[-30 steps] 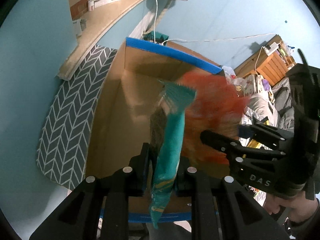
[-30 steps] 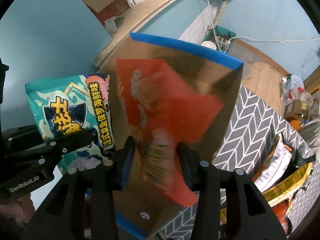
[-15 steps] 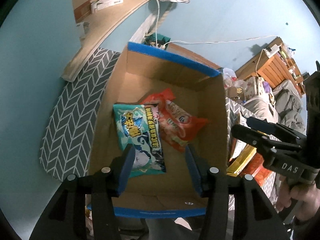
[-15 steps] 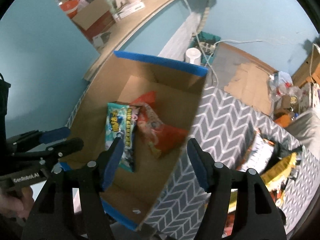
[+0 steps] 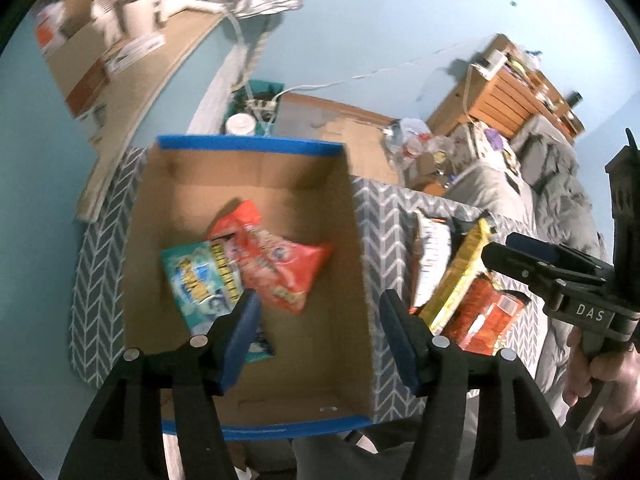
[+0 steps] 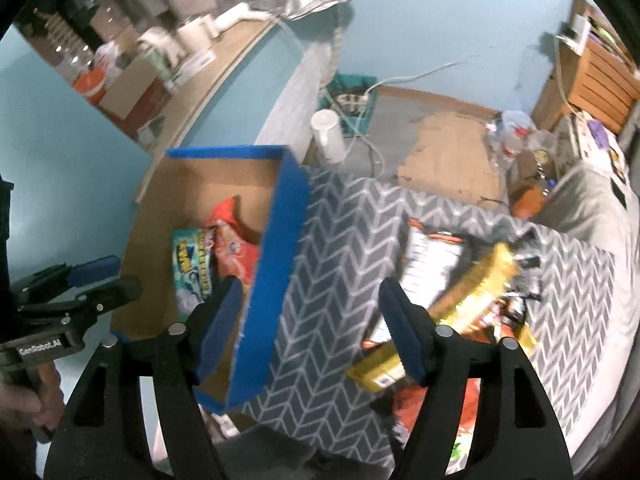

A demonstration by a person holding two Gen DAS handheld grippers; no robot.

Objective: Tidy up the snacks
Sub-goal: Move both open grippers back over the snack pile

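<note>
Your cardboard box [image 5: 352, 248], edged in blue tape, sits on the grey chevron surface [image 6: 344, 248] and holds two snack bags on its floor: a teal bag [image 5: 200, 280] and an orange bag [image 5: 280, 268] that overlaps its right edge; outside the box, to its right on the chevron surface, lies a loose pile of snacks [image 6: 452, 280], a white-fronted bag, a yellow one and an orange-red one among them. Your left gripper [image 5: 316, 304] hangs above the box, jaws opening with nothing between them, the two bags lying below it; your right gripper [image 6: 308, 296] hangs over the box's right wall and the chevron surface, jaws likewise opening and empty, the pile just under its right finger. The right gripper's body reads "DAS"; the left's reads "GenRobot.AI"; the printing on the bags is too blurred to read.
</note>
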